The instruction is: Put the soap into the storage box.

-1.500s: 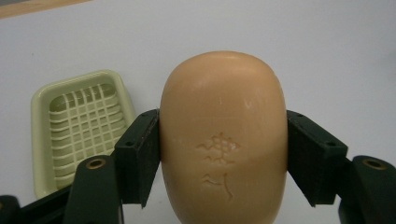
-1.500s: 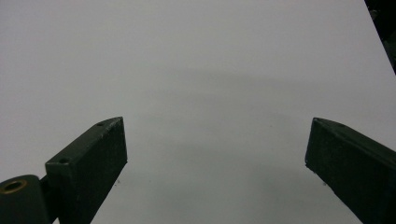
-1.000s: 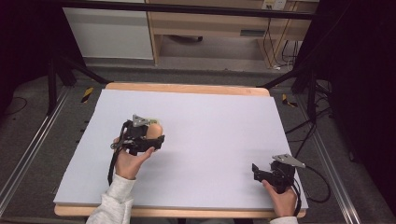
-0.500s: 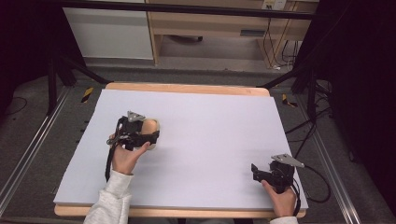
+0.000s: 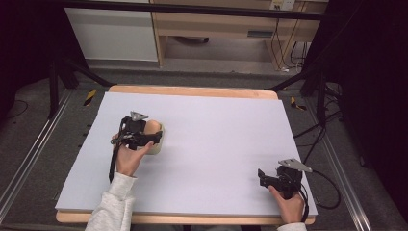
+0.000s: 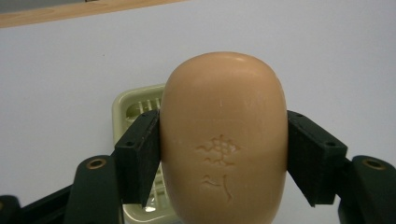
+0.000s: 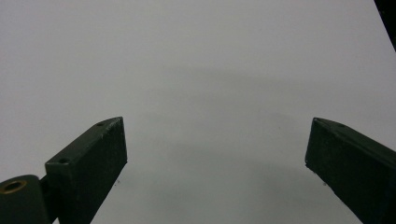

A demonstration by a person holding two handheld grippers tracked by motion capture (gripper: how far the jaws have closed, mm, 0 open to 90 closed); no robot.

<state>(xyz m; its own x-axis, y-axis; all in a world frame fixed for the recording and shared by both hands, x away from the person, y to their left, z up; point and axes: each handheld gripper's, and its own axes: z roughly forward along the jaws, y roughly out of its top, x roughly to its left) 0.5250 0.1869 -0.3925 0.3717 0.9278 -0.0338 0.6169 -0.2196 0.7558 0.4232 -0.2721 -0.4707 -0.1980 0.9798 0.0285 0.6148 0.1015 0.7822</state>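
My left claw (image 6: 223,154), clamped on the tan soap bar (image 6: 223,140), has carried it left since a second ago to just over the pale green soap dish (image 6: 135,105) — set-down looks next; right claw (image 7: 215,154) idles open.

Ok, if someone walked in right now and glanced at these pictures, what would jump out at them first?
First the tan bar of soap, stamped with a small emblem and clamped between the jaws of the left tool over the left part of the white table. Just beneath it sits a pale green soap dish with a slotted floor. Near the table's front right corner, the right tool is held with its jaws apart and nothing between them.
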